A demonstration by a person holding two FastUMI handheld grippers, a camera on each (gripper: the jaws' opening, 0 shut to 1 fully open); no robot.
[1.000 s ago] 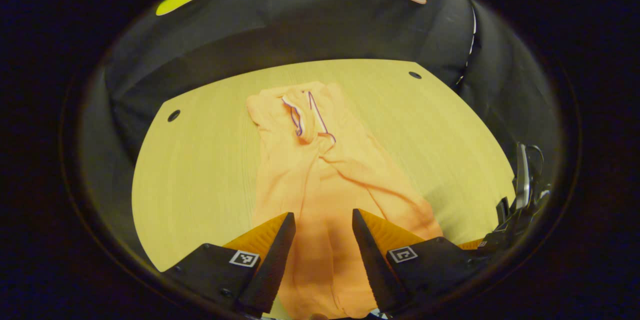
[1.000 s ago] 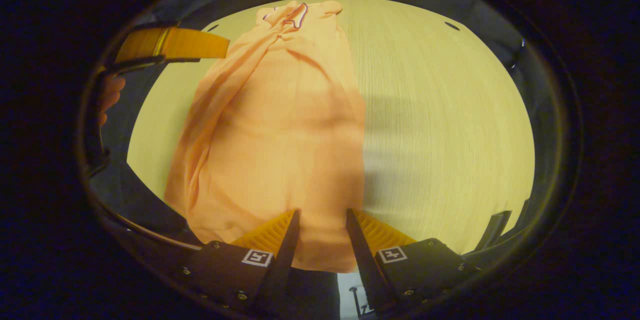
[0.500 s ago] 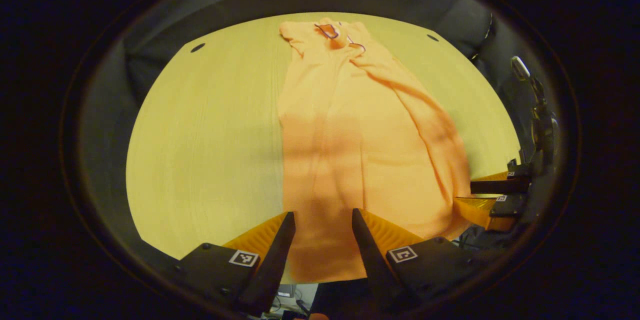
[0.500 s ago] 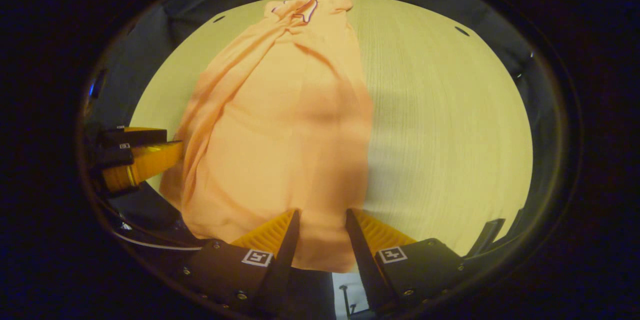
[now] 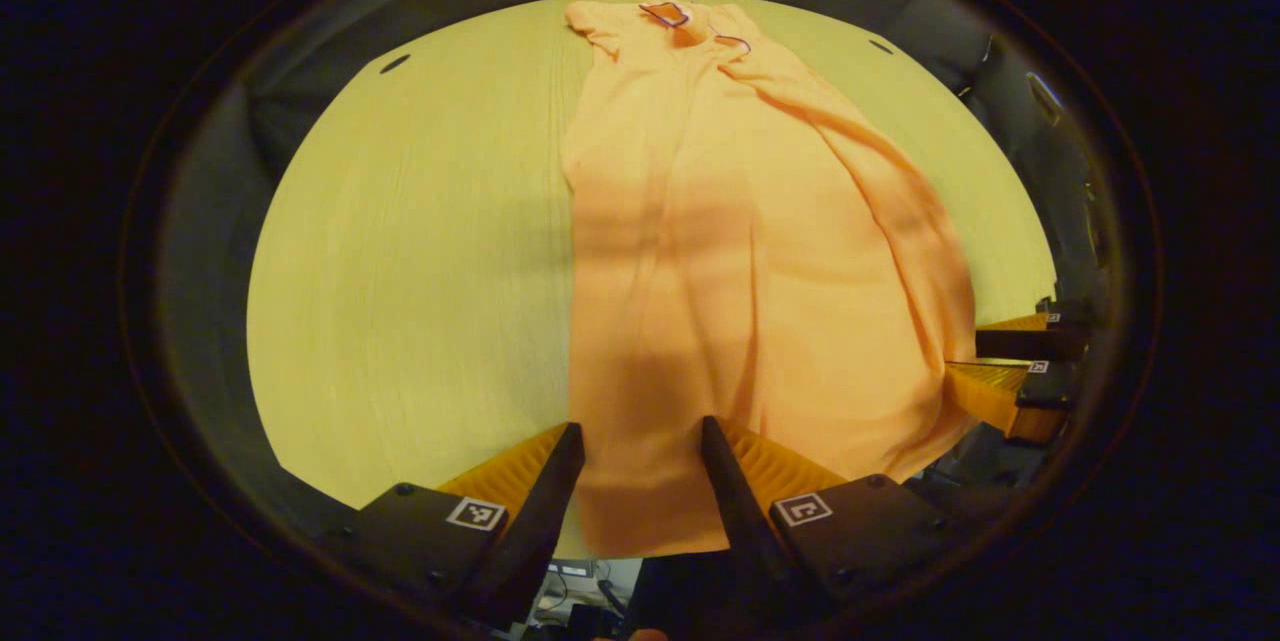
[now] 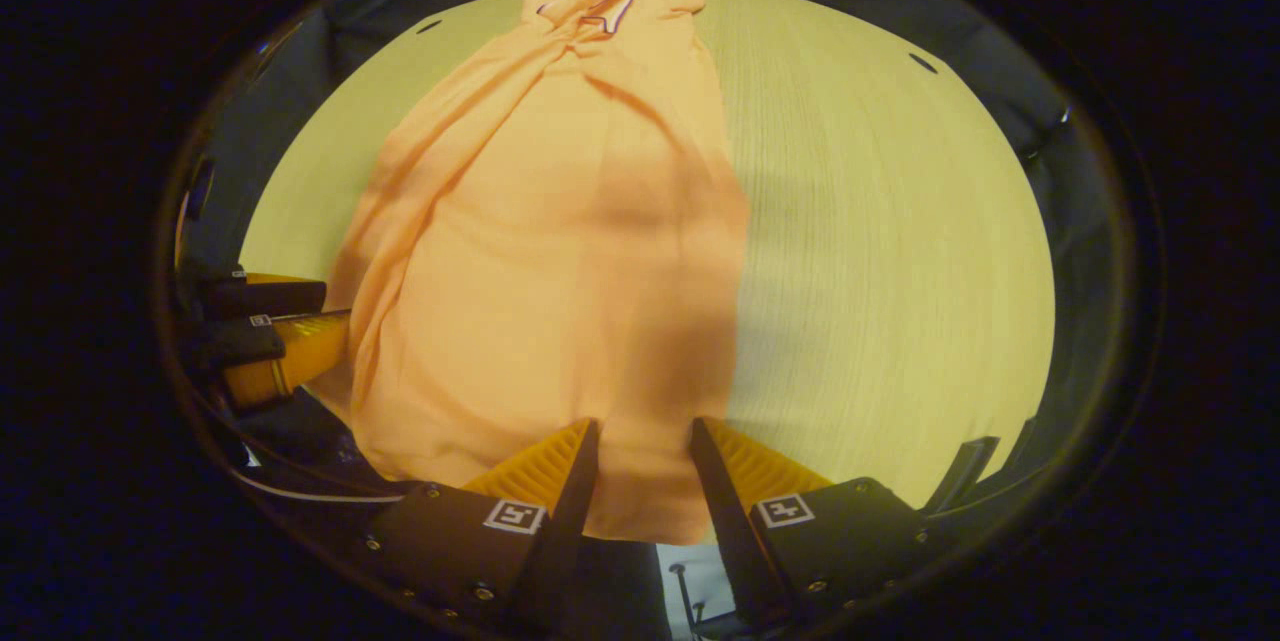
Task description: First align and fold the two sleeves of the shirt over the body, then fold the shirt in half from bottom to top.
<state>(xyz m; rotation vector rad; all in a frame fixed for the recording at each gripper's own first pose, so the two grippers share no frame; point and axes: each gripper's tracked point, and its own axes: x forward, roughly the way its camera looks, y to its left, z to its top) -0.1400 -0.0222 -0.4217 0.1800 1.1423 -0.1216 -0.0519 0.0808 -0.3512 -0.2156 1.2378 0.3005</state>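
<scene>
An orange shirt (image 5: 740, 251) lies lengthwise on the wooden table (image 5: 400, 271), collar (image 5: 668, 16) at the far end, with a sleeve folded in a long ridge over the body. Its hem reaches the near table edge and hangs slightly over it. My left gripper (image 5: 640, 429) is open at the hem's left corner, with cloth lying between its fingers. My right gripper (image 6: 643, 426) is open at the hem's right corner of the shirt (image 6: 560, 251), also with cloth between its fingers. Each gripper appears low at the side of the other's view: right gripper (image 5: 965, 356), left gripper (image 6: 335, 313).
Bare wood lies on either side of the shirt, wide to its left (image 5: 400, 271) and to its right (image 6: 880, 251). Small dark holes (image 5: 394, 64) (image 6: 922, 63) mark the table's far corners. Black cloth wall surrounds the table. Floor clutter shows below the near edge.
My left gripper pulled back and dropped to the near table edge, bringing the whole shirt into its view. In the right gripper view it sank from upper left to lower left. The right gripper barely moved.
</scene>
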